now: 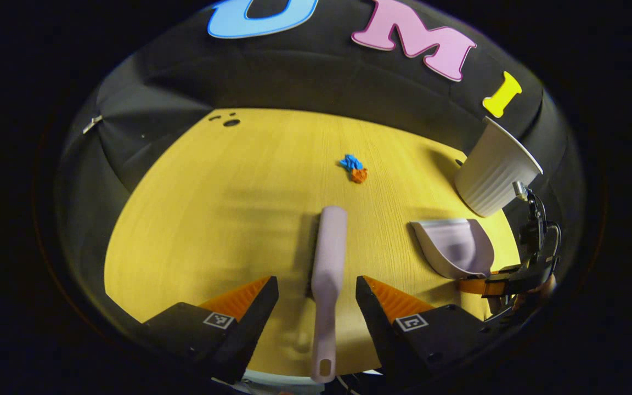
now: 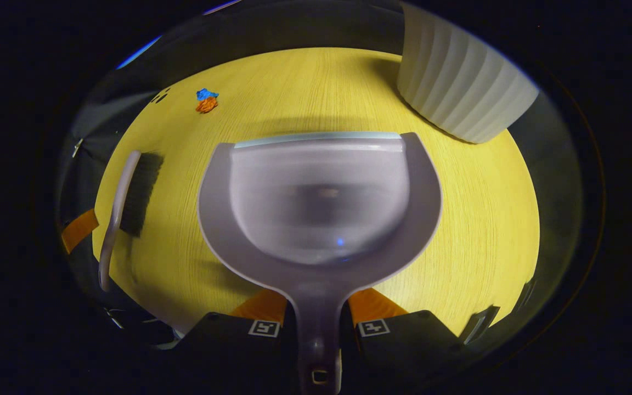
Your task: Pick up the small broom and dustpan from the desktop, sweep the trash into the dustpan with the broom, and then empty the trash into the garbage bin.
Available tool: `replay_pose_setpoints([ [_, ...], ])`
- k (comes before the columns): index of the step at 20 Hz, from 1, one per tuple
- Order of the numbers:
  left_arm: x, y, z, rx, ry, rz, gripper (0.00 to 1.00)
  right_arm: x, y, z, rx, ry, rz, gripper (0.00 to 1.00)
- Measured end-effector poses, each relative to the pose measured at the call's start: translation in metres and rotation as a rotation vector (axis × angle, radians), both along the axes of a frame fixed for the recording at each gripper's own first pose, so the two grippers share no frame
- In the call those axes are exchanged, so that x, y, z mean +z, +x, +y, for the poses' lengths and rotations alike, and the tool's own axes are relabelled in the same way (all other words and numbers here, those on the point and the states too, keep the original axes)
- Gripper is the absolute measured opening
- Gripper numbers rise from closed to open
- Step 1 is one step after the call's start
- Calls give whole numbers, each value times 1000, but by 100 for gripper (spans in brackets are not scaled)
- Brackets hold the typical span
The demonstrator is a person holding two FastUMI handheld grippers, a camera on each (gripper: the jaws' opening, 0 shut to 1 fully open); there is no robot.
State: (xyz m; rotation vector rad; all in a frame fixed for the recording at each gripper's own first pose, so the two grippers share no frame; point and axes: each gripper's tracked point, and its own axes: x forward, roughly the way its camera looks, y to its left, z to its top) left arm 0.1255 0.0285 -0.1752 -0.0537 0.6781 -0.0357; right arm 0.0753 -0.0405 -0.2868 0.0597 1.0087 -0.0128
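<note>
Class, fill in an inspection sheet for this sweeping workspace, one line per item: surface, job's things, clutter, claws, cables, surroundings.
Surface: yellow wood-grain desktop.
Job's things: broom lying flat; dustpan; white ribbed garbage bin upright at the far right; blue and orange trash crumpled together mid-table.
Clutter: nothing seen.
Claws: left claw open, fingers either side of the broom handle; right claw shut on the dustpan handle.
Cables: black wires on the right claw.
Surroundings: black cloth wall.

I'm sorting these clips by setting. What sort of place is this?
Likely a staged recording booth, not a real home: a bare wooden desktop closed in by black cloth walls, with just a broom, dustpan, bin and trash.
</note>
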Motion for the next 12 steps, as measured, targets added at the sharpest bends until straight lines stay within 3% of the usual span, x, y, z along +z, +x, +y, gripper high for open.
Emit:
replay_pose_setpoints([
  [2,-16,2,-6,-20,1,64,90,0,-1,1,16,2,-3,33],
  [6,-43,12,-10,-61,69,149,89,0,-1,0,44,9,-4,37],
  [8,-52,17,-8,-62,93,180,86,0,0,1,57,10,-5,33],
  [12,-68,22,-7,-55,129,227,80,0,-1,1,75,7,-12,37],
])
